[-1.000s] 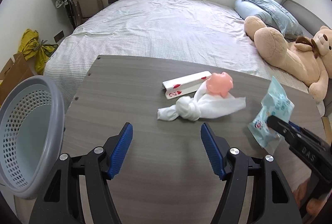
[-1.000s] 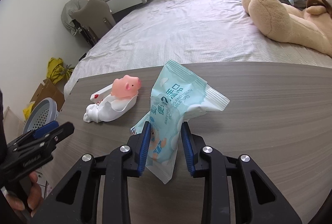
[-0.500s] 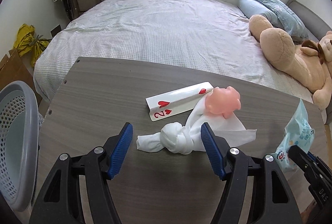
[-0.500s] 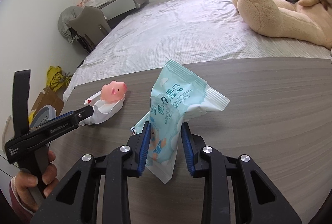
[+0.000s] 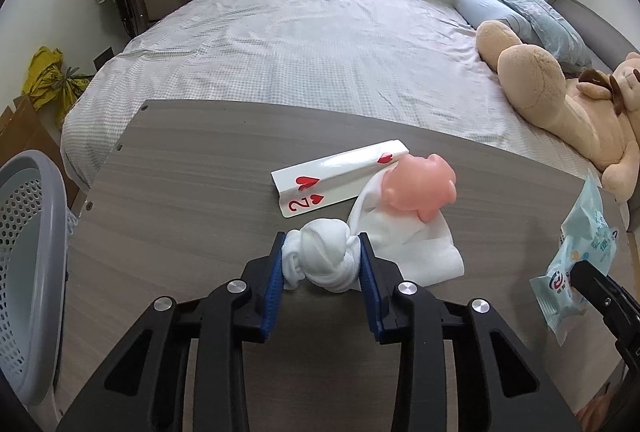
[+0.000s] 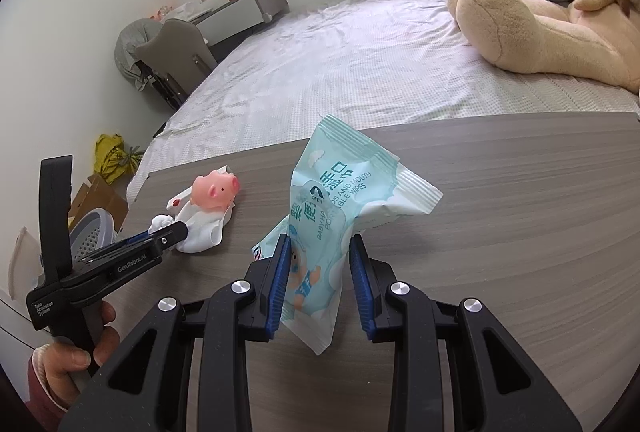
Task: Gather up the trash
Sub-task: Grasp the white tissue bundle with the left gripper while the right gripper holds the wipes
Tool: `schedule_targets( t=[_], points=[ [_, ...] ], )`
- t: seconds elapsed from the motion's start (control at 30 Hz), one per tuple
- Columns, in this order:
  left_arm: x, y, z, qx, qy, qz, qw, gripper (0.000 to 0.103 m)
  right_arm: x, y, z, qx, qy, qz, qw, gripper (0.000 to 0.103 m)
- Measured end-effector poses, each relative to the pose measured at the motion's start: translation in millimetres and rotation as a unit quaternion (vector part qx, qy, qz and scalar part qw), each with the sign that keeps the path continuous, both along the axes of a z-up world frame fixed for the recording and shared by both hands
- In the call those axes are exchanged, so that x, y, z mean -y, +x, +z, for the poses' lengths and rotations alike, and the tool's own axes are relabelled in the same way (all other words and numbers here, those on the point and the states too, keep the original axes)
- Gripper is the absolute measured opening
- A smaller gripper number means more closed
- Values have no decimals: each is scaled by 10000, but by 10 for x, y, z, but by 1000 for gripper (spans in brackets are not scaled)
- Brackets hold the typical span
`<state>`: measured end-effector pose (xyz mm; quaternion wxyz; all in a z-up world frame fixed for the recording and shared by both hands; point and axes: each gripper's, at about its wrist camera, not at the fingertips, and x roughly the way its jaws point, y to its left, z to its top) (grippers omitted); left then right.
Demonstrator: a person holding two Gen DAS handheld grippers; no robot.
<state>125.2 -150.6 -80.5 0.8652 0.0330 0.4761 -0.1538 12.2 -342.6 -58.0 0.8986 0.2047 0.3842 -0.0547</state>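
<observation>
Left gripper [image 5: 322, 260] now lower, steeply tilted — closing around knotted tissue [image 5: 320, 258]; right gripper [image 6: 318, 264] pinching wipes pack [image 6: 340, 200].

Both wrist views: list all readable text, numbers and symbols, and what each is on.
"2", beside red hearts: folded playing card.
"OPEN", "BABY HANDS AND MOUTH PORTABLE WIPES" (partly creased): wipes packet held in the right tongs. Its large Chinese characters show only in part.
"GenRobot.AI": arm of the left tongs.
"Data Acquisition System": the left tongs' handle.
Nothing else readable.
</observation>
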Motion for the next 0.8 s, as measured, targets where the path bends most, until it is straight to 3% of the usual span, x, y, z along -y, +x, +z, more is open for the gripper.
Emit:
schedule_targets(
  t=[0.33, 0.8],
  points=[
    [-137, -326, 445, 606, 88, -46, 9981, 33, -92, -28, 31, 25, -27, 122, 9999, 30],
    [-566, -653, 632, 771, 106, 232, 9967, 33, -410, -109, 159, 106, -136, 443, 9989, 30]
  ],
)
